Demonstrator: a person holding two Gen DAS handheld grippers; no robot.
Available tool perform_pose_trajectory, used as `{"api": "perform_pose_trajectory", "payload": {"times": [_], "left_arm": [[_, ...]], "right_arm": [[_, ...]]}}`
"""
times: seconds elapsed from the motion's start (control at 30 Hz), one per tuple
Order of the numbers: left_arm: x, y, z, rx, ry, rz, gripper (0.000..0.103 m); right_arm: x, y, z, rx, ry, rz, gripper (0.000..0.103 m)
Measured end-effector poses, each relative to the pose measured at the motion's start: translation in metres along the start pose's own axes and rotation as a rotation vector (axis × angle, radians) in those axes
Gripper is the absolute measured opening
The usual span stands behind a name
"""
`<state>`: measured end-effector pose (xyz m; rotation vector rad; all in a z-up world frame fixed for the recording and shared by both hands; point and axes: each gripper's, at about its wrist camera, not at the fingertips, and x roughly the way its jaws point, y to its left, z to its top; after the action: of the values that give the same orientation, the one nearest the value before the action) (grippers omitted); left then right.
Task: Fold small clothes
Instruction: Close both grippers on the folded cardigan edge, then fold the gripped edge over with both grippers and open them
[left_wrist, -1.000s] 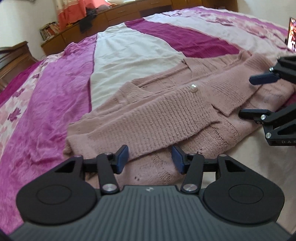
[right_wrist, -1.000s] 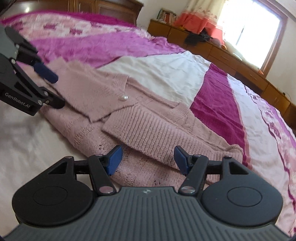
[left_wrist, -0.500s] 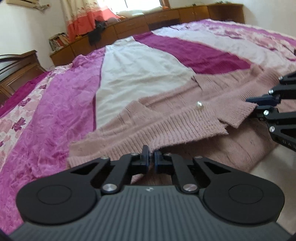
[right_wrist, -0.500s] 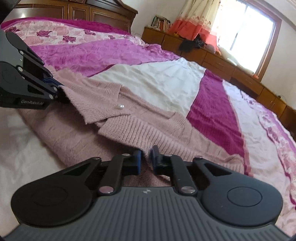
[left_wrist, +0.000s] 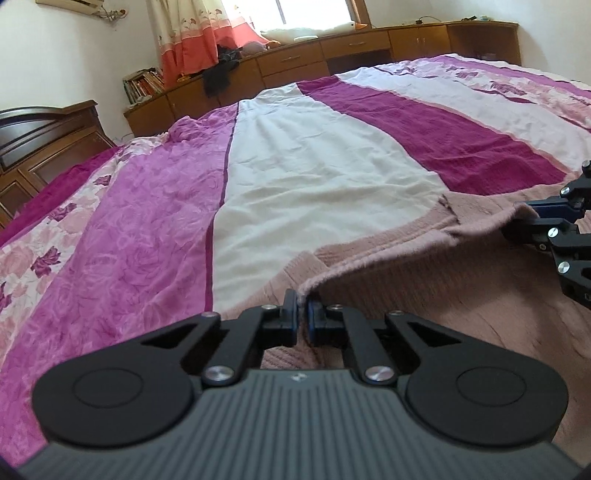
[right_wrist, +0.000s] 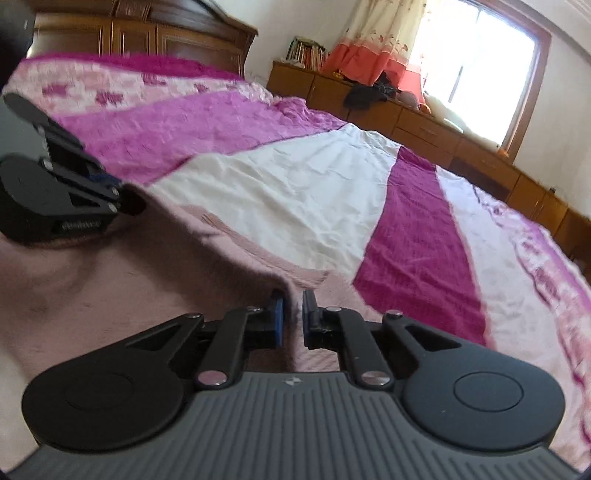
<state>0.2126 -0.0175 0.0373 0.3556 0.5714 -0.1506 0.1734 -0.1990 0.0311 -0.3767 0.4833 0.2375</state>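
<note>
Left gripper (left_wrist: 302, 314) and right gripper (right_wrist: 292, 314), level and side by side, each pinch the pink cardigan's (left_wrist: 424, 295) raised edge between nearly closed blue pads, above the bedspread (left_wrist: 314, 166).

A second ago both my grippers hung open over the pink cardigan (left_wrist: 424, 295); now my left gripper (left_wrist: 302, 317) and right gripper (right_wrist: 293, 319) are each pinched onto its near hem. I've lifted that edge off the bed (left_wrist: 314, 177) and carried it forward, so the hem stretches taut between them. The pearl button and folded sleeves have gone from view under the raised layer.
</note>
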Motion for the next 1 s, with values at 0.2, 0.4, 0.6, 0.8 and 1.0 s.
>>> {"api": "perform_pose_trajectory", "payload": {"times": [0.2,0.4,0.6,0.8,1.0], "left_arm": [[0.035,-0.001,0.006,-0.035,0.075,-0.003,0.011],[0.035,0.01,0.004,-0.079,0.097,-0.013,0.028],[0.011,0.023,0.004,-0.086,0.071,0.007,0.037],[-0.019,0.033,0.001,-0.072,0.048,0.036,0.037],[-0.049,0.048,-0.006,-0.051,0.025,0.051,0.037]], "right_arm": [[0.045,-0.007,0.007,0.013,0.05,-0.04,0.011],[0.069,-0.021,0.005,0.138,0.107,-0.019,0.012],[0.039,-0.034,0.002,0.24,0.056,-0.025,0.038],[-0.013,-0.043,-0.008,0.319,-0.01,-0.028,0.057],[-0.06,-0.045,-0.026,0.361,-0.043,-0.044,0.062]]}}
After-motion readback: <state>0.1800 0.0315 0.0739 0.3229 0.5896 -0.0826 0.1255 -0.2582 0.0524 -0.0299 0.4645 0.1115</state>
